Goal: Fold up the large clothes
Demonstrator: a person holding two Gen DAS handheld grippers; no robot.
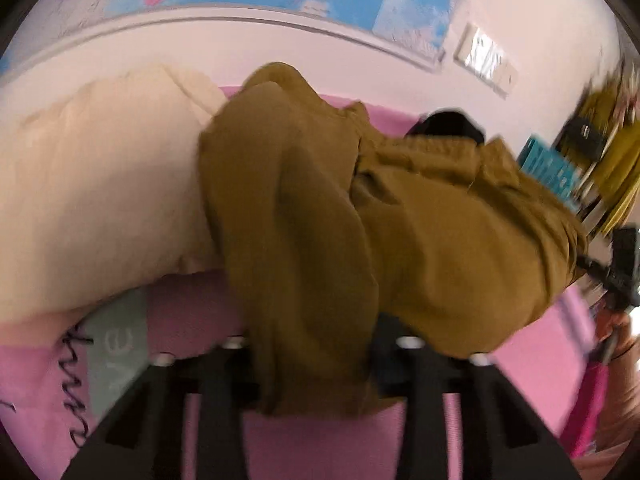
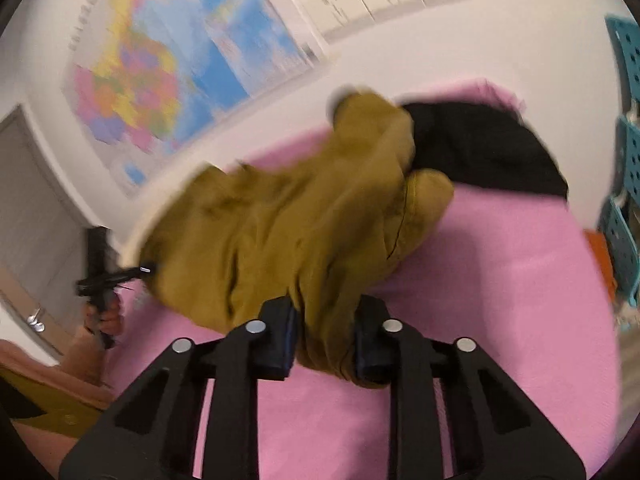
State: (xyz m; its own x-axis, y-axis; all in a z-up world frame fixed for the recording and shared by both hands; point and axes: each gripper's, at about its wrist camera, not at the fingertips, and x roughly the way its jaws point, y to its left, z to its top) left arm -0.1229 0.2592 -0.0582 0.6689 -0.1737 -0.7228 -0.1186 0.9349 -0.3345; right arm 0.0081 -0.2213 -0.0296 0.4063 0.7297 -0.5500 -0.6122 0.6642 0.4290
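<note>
Here the mustard-brown garment [image 1: 360, 220] hangs bunched between the two tools above the pink bed cover [image 2: 500, 280], and the coming move, as I judge it, turns on that span: the cloth runs with its long axis from one tool across to the other, so each tool holds one end and neither is the nearer. The left tool [image 1: 316, 364] is pinching a thick fold of the fabric, which drops straight down between its fingers; the right tool [image 2: 326, 340] likewise is closed on a wad of the cloth, its dark pads [image 2: 286, 332] pressing in from both sides. In the right wrist view the left tool shows at the far left end of the garment, gripped by a hand [image 2: 104, 316] (the picture is blurred there, so the exact bite is hard to read). A black garment [image 2: 480, 148] lies on the cover just behind the brown one, seeming to touch its far edge, and a cream pillow [image 1: 100, 184] sits close on the left side. The open room is the bare pink stretch in front of and under the tools; laying the cloth out there looks safest, since drifting back risks dragging the black piece.
</note>
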